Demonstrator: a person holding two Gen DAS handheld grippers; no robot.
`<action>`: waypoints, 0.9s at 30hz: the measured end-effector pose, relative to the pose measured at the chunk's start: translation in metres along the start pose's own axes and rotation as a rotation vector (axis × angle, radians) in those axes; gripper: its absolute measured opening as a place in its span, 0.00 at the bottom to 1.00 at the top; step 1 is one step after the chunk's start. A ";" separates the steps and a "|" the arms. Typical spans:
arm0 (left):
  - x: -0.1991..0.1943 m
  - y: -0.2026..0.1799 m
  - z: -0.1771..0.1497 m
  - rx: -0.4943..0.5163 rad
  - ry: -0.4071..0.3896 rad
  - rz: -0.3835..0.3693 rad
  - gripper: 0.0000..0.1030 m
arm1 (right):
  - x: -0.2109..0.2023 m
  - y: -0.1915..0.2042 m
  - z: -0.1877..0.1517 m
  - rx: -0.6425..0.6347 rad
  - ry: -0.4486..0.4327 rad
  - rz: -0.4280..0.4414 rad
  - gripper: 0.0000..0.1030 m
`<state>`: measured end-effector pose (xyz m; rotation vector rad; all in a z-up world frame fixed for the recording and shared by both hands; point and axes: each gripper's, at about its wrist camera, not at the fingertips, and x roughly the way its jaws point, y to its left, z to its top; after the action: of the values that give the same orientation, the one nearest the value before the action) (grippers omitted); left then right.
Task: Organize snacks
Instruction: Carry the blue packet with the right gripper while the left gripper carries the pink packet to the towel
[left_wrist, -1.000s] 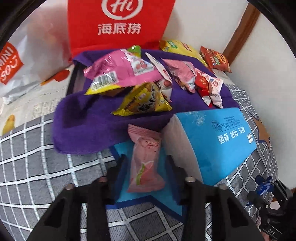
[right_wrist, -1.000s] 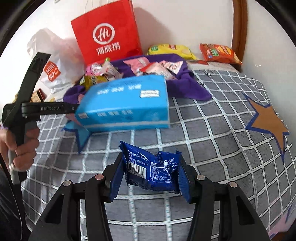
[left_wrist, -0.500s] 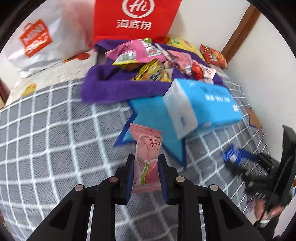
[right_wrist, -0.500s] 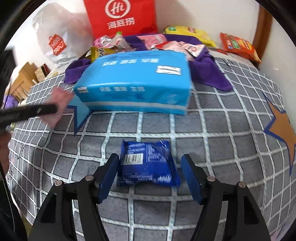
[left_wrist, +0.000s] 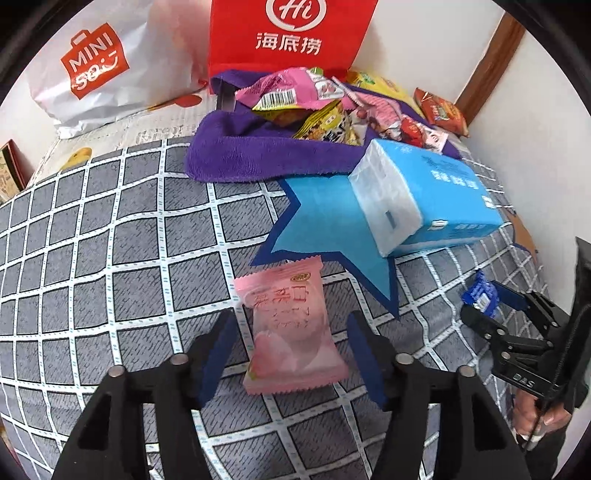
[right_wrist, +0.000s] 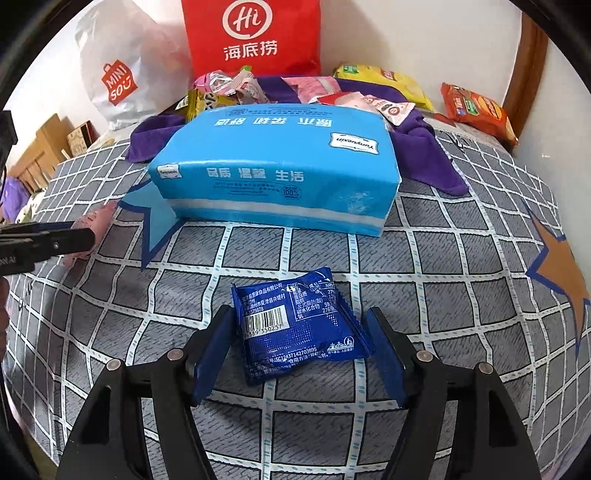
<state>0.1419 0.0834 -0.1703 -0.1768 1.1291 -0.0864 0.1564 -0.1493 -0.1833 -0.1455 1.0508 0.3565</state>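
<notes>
Both grippers tilt downward, fingers apart around pink packet (left_wrist: 291, 325) and blue packet (right_wrist: 299, 328)

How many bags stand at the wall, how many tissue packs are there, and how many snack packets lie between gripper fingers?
Bags: 2, red bag, white bag
Tissue pack: 1
Snack packets: 2, pink packet, blue packet
Total: 5

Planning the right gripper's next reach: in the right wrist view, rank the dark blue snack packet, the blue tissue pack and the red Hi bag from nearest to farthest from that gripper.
1. Dark blue snack packet: on the checked cover between the right gripper's open jaws.
2. Blue tissue pack: straight ahead, mid-cover.
3. Red Hi bag: farthest, upright against the wall.
</notes>
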 end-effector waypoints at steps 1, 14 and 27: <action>0.006 -0.002 0.000 -0.003 0.010 0.019 0.59 | 0.000 0.000 0.000 -0.002 -0.003 -0.002 0.68; 0.004 -0.027 -0.007 0.056 -0.044 0.102 0.34 | -0.014 -0.014 -0.006 0.036 -0.049 0.027 0.51; -0.045 -0.047 -0.029 0.008 -0.074 0.004 0.35 | -0.065 -0.023 -0.015 0.058 -0.146 0.045 0.49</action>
<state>0.0978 0.0416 -0.1336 -0.1691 1.0556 -0.0807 0.1226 -0.1892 -0.1352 -0.0428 0.9204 0.3713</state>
